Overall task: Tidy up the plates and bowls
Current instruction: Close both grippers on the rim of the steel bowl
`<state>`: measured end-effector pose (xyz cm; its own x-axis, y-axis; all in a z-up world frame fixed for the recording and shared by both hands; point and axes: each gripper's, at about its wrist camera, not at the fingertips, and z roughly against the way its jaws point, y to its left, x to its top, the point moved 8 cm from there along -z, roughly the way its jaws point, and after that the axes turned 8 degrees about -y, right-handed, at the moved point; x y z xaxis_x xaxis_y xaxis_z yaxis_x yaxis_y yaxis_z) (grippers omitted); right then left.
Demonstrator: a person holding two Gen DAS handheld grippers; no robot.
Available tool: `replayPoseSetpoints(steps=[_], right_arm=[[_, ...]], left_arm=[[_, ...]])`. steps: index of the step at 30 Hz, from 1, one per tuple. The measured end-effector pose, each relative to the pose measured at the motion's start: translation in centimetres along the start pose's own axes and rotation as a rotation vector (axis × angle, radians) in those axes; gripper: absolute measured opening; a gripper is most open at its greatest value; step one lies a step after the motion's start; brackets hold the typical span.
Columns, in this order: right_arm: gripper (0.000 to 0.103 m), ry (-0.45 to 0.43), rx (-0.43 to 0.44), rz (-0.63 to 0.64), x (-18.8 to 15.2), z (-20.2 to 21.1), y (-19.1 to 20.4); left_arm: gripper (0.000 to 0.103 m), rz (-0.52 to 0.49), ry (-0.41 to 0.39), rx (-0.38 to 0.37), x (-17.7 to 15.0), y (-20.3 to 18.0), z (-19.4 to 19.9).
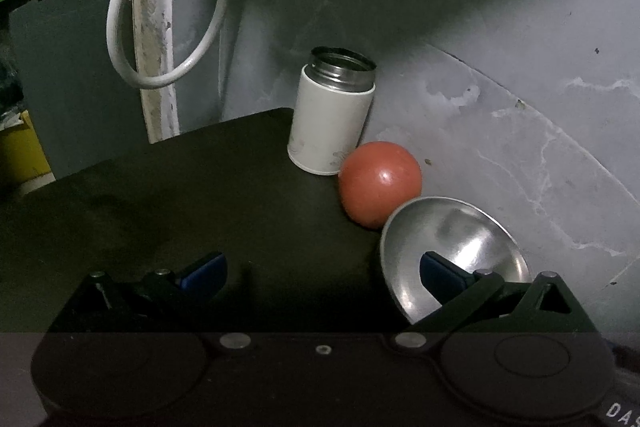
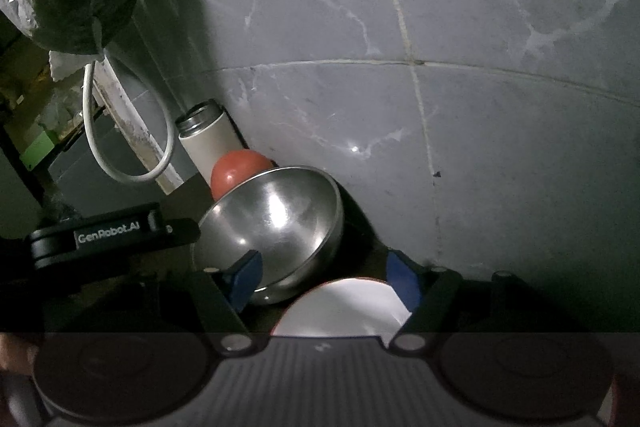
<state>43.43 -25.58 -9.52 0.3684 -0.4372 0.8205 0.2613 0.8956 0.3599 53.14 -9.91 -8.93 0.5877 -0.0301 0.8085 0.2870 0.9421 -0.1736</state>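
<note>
A steel bowl (image 1: 472, 247) stands tilted on the dark table (image 1: 180, 195) near the grey wall; it also shows in the right wrist view (image 2: 280, 223). My left gripper (image 1: 320, 273) is open and empty, its right finger (image 1: 442, 273) in front of the bowl's rim. My right gripper (image 2: 326, 277) is open; its left finger (image 2: 246, 277) is by the bowl's near rim. A white plate (image 2: 344, 307) with a red edge lies just below, between the fingers. Whether either finger touches the bowl I cannot tell.
A white flask (image 1: 332, 119) with an open steel mouth and a red ball (image 1: 380, 183) stand behind the bowl by the wall. A white cable loop (image 1: 160, 27) hangs at left. The table edge (image 1: 100, 167) drops off to the left. The left gripper's body (image 2: 116, 239) shows at the right view's left.
</note>
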Motion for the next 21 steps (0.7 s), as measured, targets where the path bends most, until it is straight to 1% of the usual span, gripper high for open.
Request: replayPoseSetpoints(steps=[5,6,8,10,12,15,16,17,18,19,20,21], right_arm=[[0.072,0.003,-0.003,0.016,0.1,-0.4,0.1],[0.07,0.003,-0.002,0.019,0.1,-0.4,0.1],[0.065,0.006,0.0,0.022,0.1,-0.5,0.1],[0.059,0.01,-0.003,0.029,0.1,-0.7,0.1],[0.053,0.016,0.003,0.038,0.0,-1.0,0.2],[0.047,0.016,0.005,0.063,0.0,-1.4,0.5],[0.044,0.018,0.01,0.071,0.0,-1.5,0.6],[0.042,0.02,0.013,0.077,0.0,-1.6,0.7],[0.039,0.021,0.014,0.087,0.0,-1.8,0.9],[0.035,0.021,0.013,0.097,0.0,-1.9,1.0],[0.035,0.022,0.013,0.106,0.0,-2.0,1.1],[0.035,0.023,0.009,0.113,0.0,-2.2,1.2]], left_arm=[[0.098,0.019,0.01,-0.011,-0.2,-0.4,-0.3],[0.097,0.024,0.013,-0.009,-0.2,-0.4,-0.3],[0.091,0.035,0.025,-0.011,-0.4,-0.4,-0.5],[0.088,0.045,0.036,-0.019,-0.6,-0.5,-0.7],[0.08,0.048,0.038,-0.03,-0.7,-0.6,-0.7],[0.062,0.064,0.059,-0.063,-1.0,-0.8,-0.9],[0.05,0.072,0.068,-0.074,-1.1,-0.9,-1.0],[0.044,0.082,0.078,-0.089,-1.2,-1.0,-1.2],[0.042,0.093,0.08,-0.105,-1.2,-1.0,-1.2],[0.036,0.104,0.081,-0.119,-1.2,-1.1,-1.3],[0.03,0.114,0.086,-0.133,-1.2,-1.2,-1.3],[0.027,0.121,0.092,-0.144,-1.3,-1.3,-1.4]])
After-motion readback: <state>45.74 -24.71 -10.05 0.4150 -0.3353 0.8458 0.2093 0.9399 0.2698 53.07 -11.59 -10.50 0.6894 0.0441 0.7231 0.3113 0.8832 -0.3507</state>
